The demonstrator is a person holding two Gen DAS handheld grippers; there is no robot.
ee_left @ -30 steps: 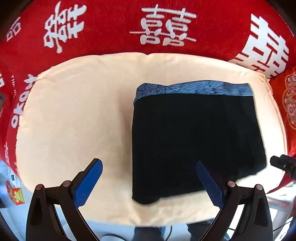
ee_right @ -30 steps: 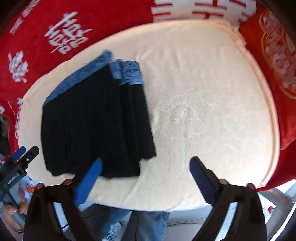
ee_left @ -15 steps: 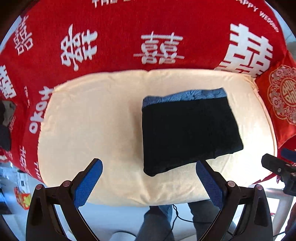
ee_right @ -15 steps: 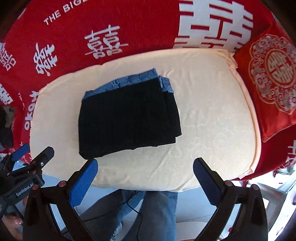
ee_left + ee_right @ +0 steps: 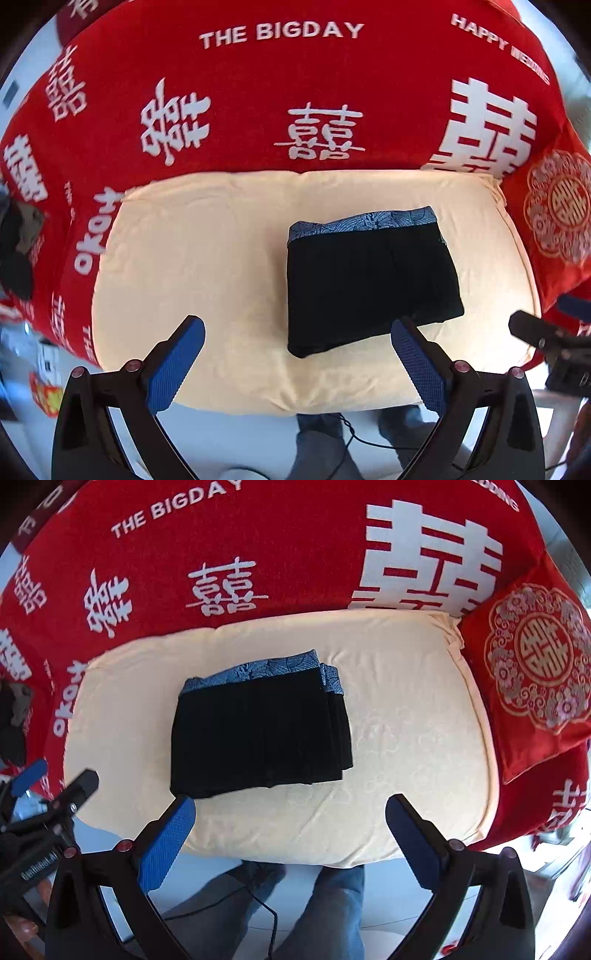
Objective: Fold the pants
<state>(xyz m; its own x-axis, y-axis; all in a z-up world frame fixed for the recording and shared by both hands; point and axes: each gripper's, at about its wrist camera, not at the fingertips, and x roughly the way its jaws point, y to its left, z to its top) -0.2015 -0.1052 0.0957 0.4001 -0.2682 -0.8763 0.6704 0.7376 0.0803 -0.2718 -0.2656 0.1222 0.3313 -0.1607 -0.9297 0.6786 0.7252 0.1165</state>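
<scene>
Black pants (image 5: 369,284) folded into neat block, blue patterned waistband (image 5: 362,223) at far edge. Pants lie flat on cream cushion (image 5: 192,258), toward its middle. Cushion sits on red sofa cover (image 5: 280,92) with white letters. Red pillow (image 5: 535,664) just beside cushion, on right.

Left gripper (image 5: 297,350) up above cushion front edge, jaws wide apart, holding nothing. Right gripper (image 5: 290,832) same: jaws wide apart, holding nothing. Neither touches pants. Person's legs in jeans (image 5: 340,904) below.

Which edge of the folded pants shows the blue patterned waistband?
The far edge of the pants, toward the red backrest: its blue waistband is patterned, while the other edges are plain black.
</scene>
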